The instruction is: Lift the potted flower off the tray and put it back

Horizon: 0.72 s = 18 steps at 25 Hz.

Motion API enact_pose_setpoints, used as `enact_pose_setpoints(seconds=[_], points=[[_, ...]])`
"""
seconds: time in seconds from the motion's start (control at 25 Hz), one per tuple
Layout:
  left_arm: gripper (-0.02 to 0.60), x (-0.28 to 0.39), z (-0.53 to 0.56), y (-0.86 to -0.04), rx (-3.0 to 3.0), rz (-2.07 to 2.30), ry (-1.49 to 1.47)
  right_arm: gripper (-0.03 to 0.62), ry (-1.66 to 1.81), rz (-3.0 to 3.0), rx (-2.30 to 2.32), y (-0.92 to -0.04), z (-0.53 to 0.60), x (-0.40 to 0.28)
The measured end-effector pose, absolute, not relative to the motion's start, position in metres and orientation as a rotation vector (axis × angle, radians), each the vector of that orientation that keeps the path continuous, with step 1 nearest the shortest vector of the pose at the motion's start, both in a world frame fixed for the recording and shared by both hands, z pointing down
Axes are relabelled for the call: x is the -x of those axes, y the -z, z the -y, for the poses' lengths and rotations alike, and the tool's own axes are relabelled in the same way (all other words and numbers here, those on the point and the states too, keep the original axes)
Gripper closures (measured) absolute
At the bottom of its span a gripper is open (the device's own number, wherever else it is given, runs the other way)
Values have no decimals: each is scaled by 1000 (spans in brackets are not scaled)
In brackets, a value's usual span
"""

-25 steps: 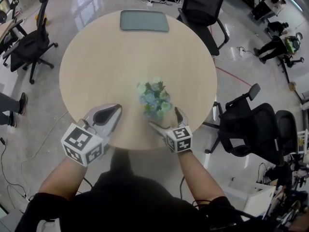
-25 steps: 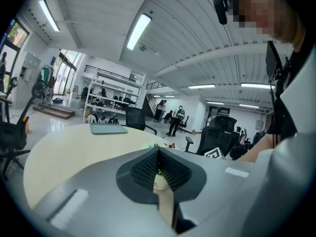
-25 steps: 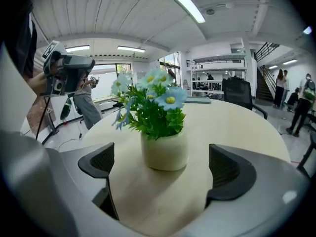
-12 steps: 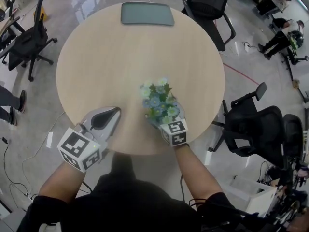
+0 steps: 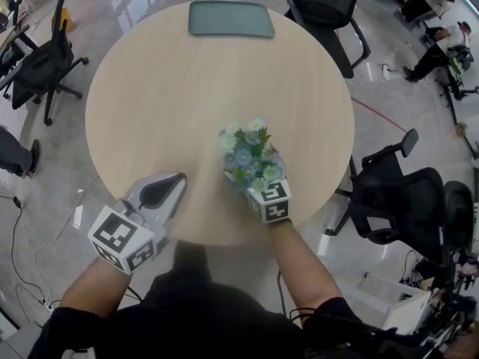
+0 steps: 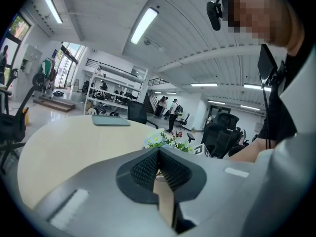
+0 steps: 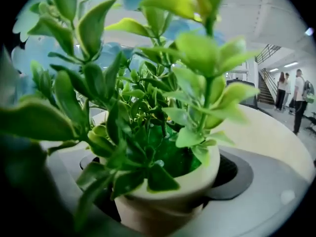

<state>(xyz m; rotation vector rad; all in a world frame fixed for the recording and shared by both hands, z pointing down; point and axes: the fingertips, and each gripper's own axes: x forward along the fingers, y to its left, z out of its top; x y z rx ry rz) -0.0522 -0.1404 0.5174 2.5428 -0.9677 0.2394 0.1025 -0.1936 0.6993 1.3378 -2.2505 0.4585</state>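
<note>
One round table (image 5: 165, 88), potted flower (image 5: 251, 155), office chairs (image 5: 397, 200)

1. The potted flower (image 5: 249, 155) is a small cream pot with green leaves and pale blue and white blossoms. It stands upright between the jaws of the right gripper (image 5: 260, 179).
2. The tray (image 5: 230, 19) is flat, grey-green and rectangular. It lies at the far edge of the table (image 5: 165, 103), well apart from the flower.

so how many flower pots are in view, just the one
1. The potted flower is held between the right gripper's jaws, over the table's near side, far from the tray at the opposite edge. No other shows.
</note>
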Motion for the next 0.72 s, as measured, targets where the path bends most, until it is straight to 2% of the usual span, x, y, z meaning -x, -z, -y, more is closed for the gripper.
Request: enact_pose_setpoints(seconds=[0.28, 0.72], points=[[583, 51, 138, -520, -2546, 974, -245, 31, -505, 2228, -1304, -697, 196, -112], [583, 53, 181, -491, -2577, 1079, -190, 32, -491, 2319, -1329, -603, 249, -142]])
